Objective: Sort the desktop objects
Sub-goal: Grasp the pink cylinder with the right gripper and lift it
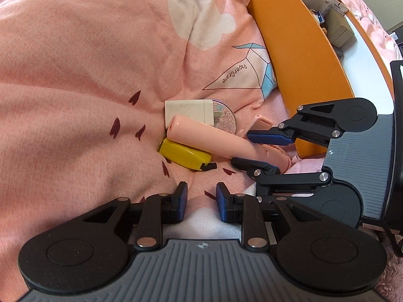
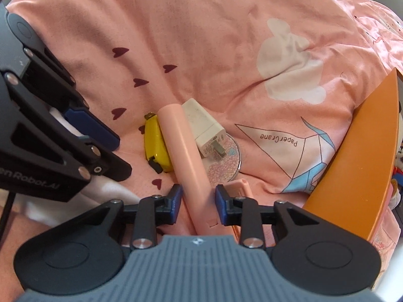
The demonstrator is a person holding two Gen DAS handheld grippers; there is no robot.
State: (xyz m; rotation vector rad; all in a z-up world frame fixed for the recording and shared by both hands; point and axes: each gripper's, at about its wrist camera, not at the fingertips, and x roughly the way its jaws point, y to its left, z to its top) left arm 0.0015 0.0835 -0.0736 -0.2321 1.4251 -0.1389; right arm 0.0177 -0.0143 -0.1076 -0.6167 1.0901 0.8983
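Four small things sit bunched in a dip of the pink quilt: a long pink case, a yellow tape measure touching its left side, a white charger plug on its right, and a glittery round disc under the plug. My right gripper straddles the near end of the case, jaws parted with a small gap on each side, so it grips nothing yet. I judge the case light, stiff and smooth, likely slippery plastic, so I would close on it further in from the end to stop it tipping. My left gripper hovers over bare quilt near the tape measure, jaws partly open and empty. An orange board stands to the right
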